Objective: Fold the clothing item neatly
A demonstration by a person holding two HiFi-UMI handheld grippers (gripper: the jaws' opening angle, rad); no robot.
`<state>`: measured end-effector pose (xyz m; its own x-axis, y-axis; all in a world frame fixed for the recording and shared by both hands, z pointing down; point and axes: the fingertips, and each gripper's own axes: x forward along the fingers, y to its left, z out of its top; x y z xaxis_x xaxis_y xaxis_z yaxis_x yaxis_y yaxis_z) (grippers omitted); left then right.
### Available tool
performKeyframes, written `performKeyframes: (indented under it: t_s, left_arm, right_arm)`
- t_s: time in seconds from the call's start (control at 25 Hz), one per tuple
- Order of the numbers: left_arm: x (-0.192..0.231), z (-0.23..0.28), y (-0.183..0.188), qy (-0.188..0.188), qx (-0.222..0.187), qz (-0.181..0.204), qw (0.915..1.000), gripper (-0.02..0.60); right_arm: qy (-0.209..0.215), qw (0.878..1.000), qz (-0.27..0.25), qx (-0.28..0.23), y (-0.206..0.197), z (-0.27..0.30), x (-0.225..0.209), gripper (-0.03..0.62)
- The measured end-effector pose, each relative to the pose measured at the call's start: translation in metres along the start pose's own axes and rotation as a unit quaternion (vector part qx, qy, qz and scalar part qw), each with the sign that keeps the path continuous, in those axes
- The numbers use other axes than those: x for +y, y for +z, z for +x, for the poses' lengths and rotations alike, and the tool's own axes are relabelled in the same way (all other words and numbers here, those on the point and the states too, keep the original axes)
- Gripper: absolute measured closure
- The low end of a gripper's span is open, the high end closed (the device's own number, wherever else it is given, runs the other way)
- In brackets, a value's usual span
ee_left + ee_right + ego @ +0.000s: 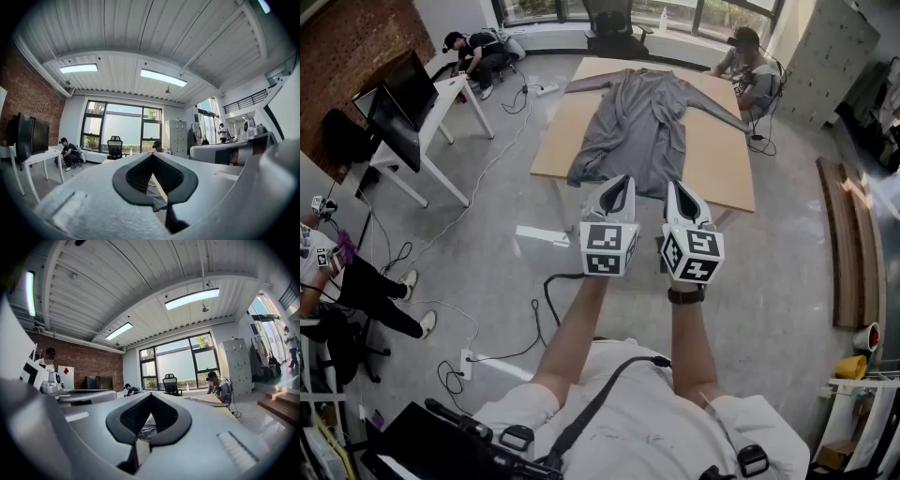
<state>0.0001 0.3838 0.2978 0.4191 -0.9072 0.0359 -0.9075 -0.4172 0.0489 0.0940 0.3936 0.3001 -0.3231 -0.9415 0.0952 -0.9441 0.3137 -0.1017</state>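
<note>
Both claws are shut with nothing in them. The left claw (pixel 622 180) (pixel 152 153) and the right claw (pixel 675 185) (pixel 151 394) each have their tips meeting, only the bowed gap showing behind them. They're side by side, close together, aimed level and not touching.

Only the head view shows the layout:
- Both claws sit over bare floor, short of the near edge of the wooden table (pixel 722 159).
- The grey long-sleeved garment (pixel 637 122) lies ahead of and below both claws, spread flat lengthwise.
- Its sleeves are out to either side at the far end, and its hem hangs over the near edge.
- Neither claw touches it.

The gripper views give only slivers:
- A strip of grey cloth (pixel 156 197) shows through the left claw's gap, and a smaller patch (pixel 146 430) through the right's.
- The rest of the garment is hidden behind the claw bodies.
- The right gripper view also catches the tabletop (pixel 205 398) off to the right of the claw.

Further out:
- A seated person (pixel 750 70) (pixel 157 146) (pixel 218 385) is at the table's far right corner.
- An office chair (pixel 614 28) (pixel 115 146) (pixel 171 384) stands past the far end.
- A crouching person (pixel 478 52) (pixel 70 152) (pixel 129 390) is far left of the claws.

Only the gripper views show the ceiling lights and the windows in full. I can't tell the garment type beyond long-sleeved and open-fronted.
</note>
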Motion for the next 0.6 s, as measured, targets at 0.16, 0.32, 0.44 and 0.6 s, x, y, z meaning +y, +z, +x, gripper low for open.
performKeyframes:
  t_s: [0.16, 0.32, 0.44, 0.6]
  left_arm:
    - [-0.023, 0.005, 0.003, -0.003, 0.001, 0.001, 1.0000, 0.578]
    - [-0.055, 0.006, 0.003, -0.009, -0.001, 0.004, 0.9999, 0.578]
    - [-0.071, 0.007, -0.004, -0.012, 0.003, 0.012, 0.9999, 0.578]
    - [-0.077, 0.011, -0.020, -0.014, 0.022, 0.015, 0.9995, 0.578]
  right_arm:
    - [-0.005, 1.000, 0.004, 0.000, 0.002, -0.016, -0.020, 0.594]
    - [-0.016, 1.000, 0.013, -0.005, 0.002, -0.040, -0.048, 0.594]
    - [-0.026, 0.999, -0.028, -0.007, 0.001, -0.050, -0.060, 0.594]
    - [-0.009, 0.999, -0.035, -0.001, -0.013, -0.050, -0.057, 0.594]
